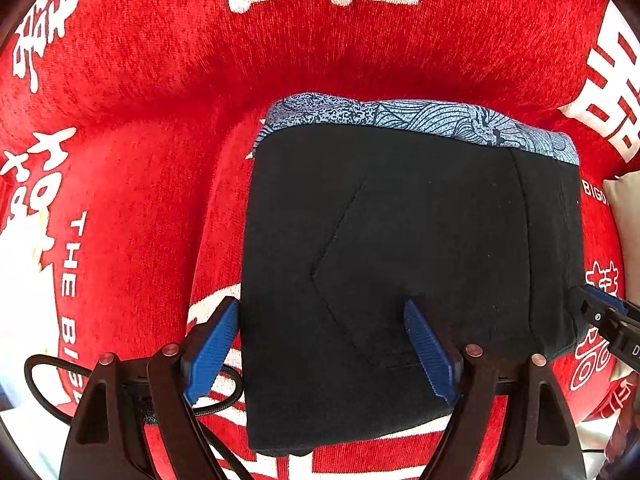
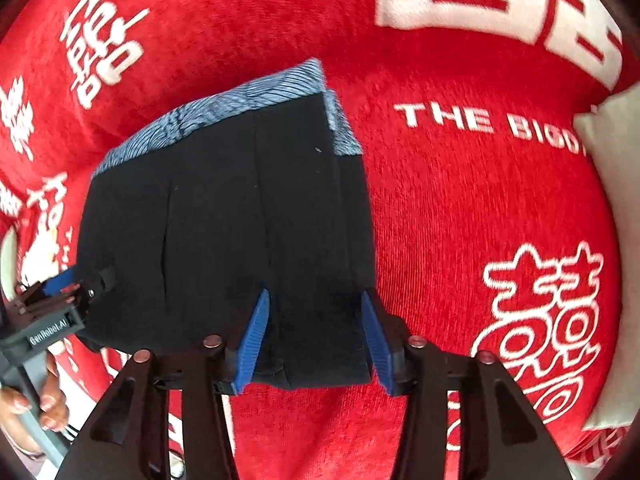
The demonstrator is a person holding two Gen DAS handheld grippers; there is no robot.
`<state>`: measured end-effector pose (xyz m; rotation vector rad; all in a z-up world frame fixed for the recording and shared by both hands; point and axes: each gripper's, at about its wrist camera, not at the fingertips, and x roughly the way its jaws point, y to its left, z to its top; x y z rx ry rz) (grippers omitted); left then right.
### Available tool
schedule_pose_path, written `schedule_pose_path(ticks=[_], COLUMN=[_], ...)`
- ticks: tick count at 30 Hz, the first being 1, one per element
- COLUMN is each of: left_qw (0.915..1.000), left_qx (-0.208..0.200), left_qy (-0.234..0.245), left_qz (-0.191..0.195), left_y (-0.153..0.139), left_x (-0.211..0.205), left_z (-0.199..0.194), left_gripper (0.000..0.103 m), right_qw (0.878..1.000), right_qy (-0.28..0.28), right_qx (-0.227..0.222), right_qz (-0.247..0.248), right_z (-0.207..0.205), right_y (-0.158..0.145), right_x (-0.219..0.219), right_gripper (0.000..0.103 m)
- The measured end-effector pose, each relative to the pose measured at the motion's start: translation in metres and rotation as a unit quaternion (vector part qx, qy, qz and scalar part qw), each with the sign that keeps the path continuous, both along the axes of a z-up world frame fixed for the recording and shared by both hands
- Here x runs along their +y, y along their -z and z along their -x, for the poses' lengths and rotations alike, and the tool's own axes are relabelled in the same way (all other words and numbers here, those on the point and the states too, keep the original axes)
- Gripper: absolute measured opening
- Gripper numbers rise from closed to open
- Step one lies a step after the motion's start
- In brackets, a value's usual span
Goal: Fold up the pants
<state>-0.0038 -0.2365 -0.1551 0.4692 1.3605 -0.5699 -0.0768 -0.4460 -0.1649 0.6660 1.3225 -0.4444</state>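
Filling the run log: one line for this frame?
pants: folded, on red blanket | left claw: open, straddling near edge | right claw: open, at near corner

Matt black cloth pants; ribbed tongs.

Your right gripper straddles the near edge of the folded black pants, jaws spread, on a red blanket; your left gripper touches their left edge.

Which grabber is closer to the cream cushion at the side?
Right. The right gripper is at the folded black pants' corner nearest the cream cushion; the left gripper is at the opposite near corner.
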Motion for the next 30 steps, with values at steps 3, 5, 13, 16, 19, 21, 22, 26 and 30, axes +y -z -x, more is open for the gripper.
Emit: schedule_pose_path(ticks=[3, 5, 13, 16, 19, 21, 22, 26, 30], left_qw=[1.0, 1.0, 1.0, 0.9999, 0.9998, 0.9998, 0.9997, 0.999, 0.9956], left_qx=[0.001, 0.0, 0.0, 0.005, 0.01, 0.007, 0.009, 0.027, 0.07], left_qy=[0.002, 0.006, 0.001, -0.009, -0.015, -0.019, -0.023, -0.031, -0.044], left_qz=[-0.001, -0.003, 0.004, 0.003, 0.006, 0.008, 0.009, 0.016, 0.044], left_y=[-0.003, -0.006, -0.019, -0.017, -0.015, -0.015, -0.015, -0.012, -0.007], left_x=[-0.001, -0.002, 0.01, 0.013, 0.015, 0.016, 0.017, 0.015, 0.017], left_z=[-0.002, -0.003, -0.023, -0.031, -0.034, -0.039, -0.043, -0.049, -0.067], left_gripper=[0.084, 0.084, 0.084, 0.084, 0.084, 0.084, 0.084, 0.084, 0.084], right_qw=[1.0, 1.0, 0.999, 0.999, 0.999, 0.999, 0.999, 0.996, 0.991], right_qy=[0.011, 0.004, 0.007, 0.006, 0.01, 0.016, 0.021, 0.044, 0.054], right_qx=[-0.004, -0.003, -0.014, -0.013, -0.008, -0.009, -0.011, -0.031, -0.06], right_qz=[-0.012, -0.012, -0.045, -0.044, -0.042, -0.045, -0.049, -0.075, -0.104], right_z=[0.009, 0.015, 0.036, 0.043, 0.05, 0.051, 0.053, 0.06, 0.062], right_y=[0.001, -0.001, -0.005, -0.007, -0.008, -0.009, -0.009, -0.011, -0.01], right_x=[-0.003, -0.003, -0.013, -0.021, -0.027, -0.031, -0.035, -0.055, -0.067], right_gripper=[0.055, 0.055, 0.063, 0.063, 0.063, 0.063, 0.063, 0.064, 0.067])
